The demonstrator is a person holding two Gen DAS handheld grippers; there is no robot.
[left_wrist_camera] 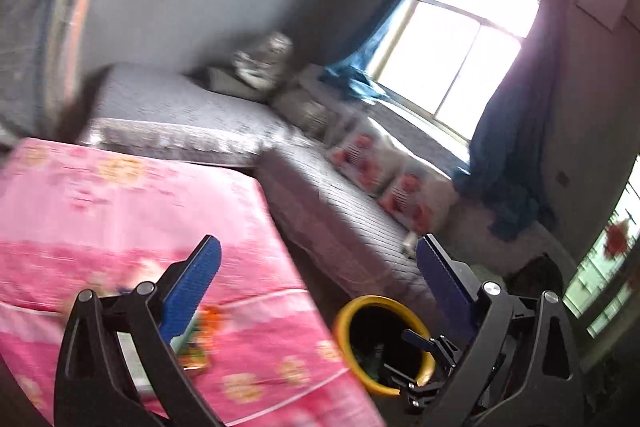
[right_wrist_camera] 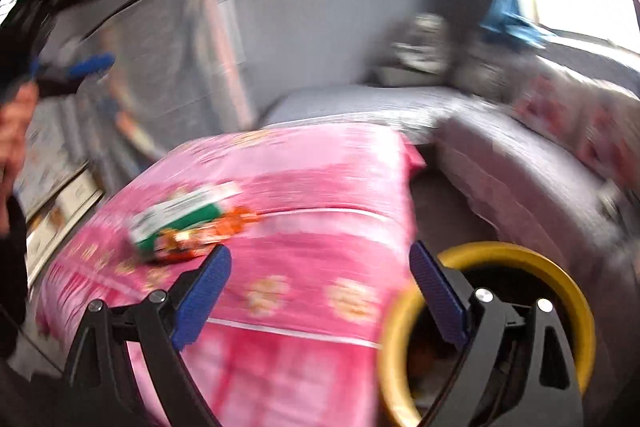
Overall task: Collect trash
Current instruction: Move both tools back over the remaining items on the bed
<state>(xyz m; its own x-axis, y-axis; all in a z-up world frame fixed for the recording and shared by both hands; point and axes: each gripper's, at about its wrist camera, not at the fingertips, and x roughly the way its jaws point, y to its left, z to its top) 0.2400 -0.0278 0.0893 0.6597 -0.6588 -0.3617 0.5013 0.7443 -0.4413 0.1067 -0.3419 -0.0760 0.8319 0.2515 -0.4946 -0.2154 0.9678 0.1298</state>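
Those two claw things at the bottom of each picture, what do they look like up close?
Each gripper is alike: the left gripper and right gripper have two flat blue ribbed finger pads on black plastic linkages, triangular with cut-outs and joined by silver round-headed bolts. No cables or markings show. A blurred bare hand appears at the right view's left edge.

Pink floral cloth (right_wrist_camera: pixel 312 195) covers the worktop, soft sheen, smooth. Bin rim (right_wrist_camera: pixel 560 267) yellow plastic, glossy. Box (right_wrist_camera: pixel 180 215) printed card, green-white; wrapper (right_wrist_camera: pixel 208 231) shiny foil-like. Claw pads (left_wrist_camera: pixel 196 287) blue ribbed rubbery, arms matt black plastic, bright metal pins. Sofa (left_wrist_camera: pixel 340 211) grey quilted fabric, matt.
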